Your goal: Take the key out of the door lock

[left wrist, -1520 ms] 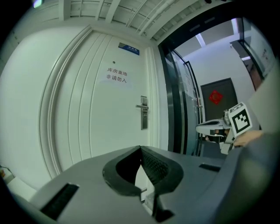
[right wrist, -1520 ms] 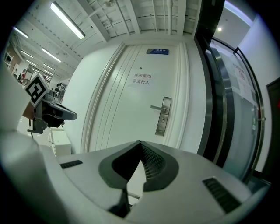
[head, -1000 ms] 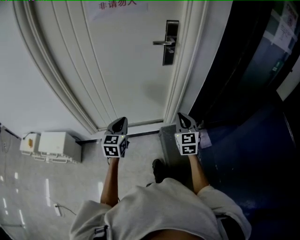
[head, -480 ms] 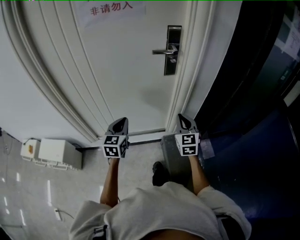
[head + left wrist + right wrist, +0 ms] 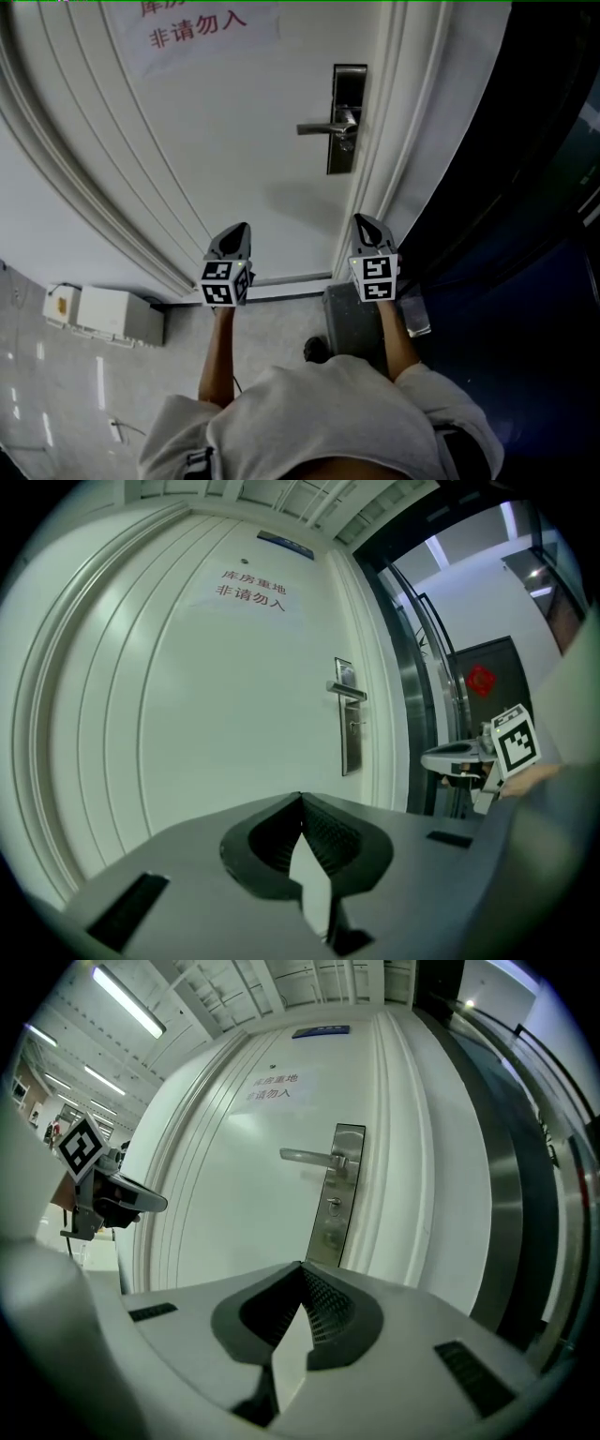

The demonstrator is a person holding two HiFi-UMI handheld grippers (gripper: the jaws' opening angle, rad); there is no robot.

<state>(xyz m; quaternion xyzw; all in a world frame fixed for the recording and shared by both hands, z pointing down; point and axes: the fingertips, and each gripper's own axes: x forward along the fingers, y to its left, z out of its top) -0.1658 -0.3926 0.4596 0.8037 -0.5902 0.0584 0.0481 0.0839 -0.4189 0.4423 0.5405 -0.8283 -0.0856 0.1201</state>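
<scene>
The white door carries a steel lock plate (image 5: pixel 347 117) with a lever handle (image 5: pixel 322 127). A small key (image 5: pixel 333 1206) sticks out of the plate below the handle; it is too small to make out in the head view. Both grippers are held up in front of the door, well short of the lock. My left gripper (image 5: pixel 240 229) is shut and empty, off to the lock's lower left. My right gripper (image 5: pixel 363 221) is shut and empty, almost straight below the lock plate. In the left gripper view the lock plate (image 5: pixel 350 728) lies ahead to the right.
A paper sign (image 5: pixel 202 33) with red print is stuck high on the door. A white box (image 5: pixel 108 314) sits on the floor by the wall at left. A grey block (image 5: pixel 352 323) lies at the door's foot. Dark glass panels (image 5: pixel 525 187) run along the right.
The door and lock plate have come nearer and sit lower in the head view. Both grippers have risen slightly toward the door and stayed shut.
</scene>
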